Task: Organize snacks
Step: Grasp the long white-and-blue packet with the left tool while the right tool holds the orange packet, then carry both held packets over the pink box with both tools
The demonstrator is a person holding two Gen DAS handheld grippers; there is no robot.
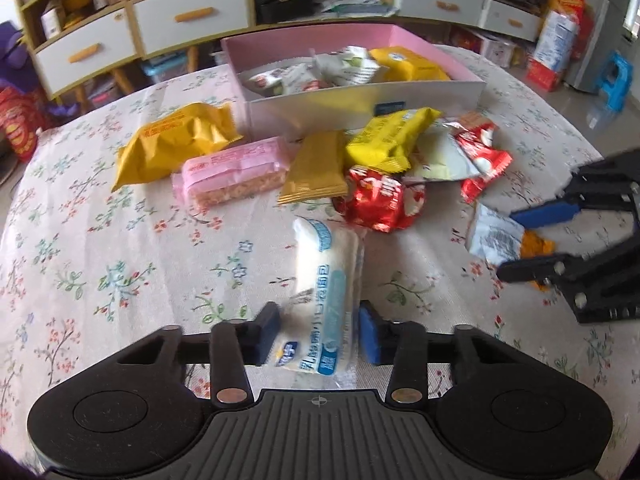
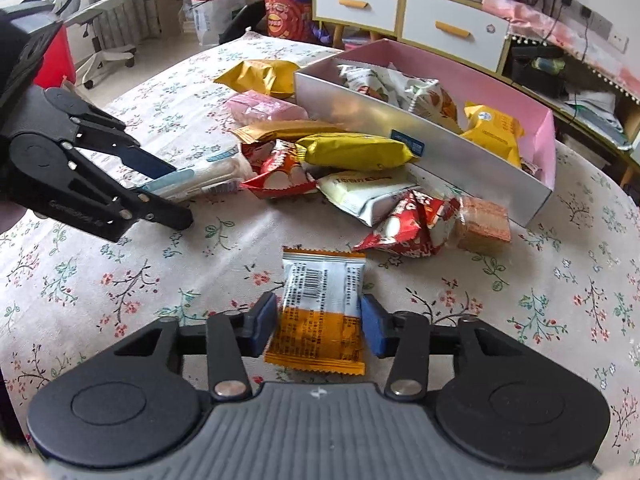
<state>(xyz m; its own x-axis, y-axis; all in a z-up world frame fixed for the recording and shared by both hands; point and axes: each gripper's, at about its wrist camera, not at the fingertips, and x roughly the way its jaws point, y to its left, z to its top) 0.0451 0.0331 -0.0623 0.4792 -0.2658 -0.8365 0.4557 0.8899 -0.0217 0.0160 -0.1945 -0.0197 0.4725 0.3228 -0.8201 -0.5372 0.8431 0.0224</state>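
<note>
My left gripper has its jaws around a white and blue snack pack lying on the floral tablecloth; the pads touch its sides. My right gripper has its jaws around a white and orange sachet on the cloth. Each gripper shows in the other view: the right one and the left one. A pink box behind holds several snacks. Loose packs lie before it: yellow, pink, red.
The round table's edge curves away left and right. Behind it stand cabinets with white drawers. A wafer pack lies by the box's near corner. Bags and chairs stand on the floor beyond.
</note>
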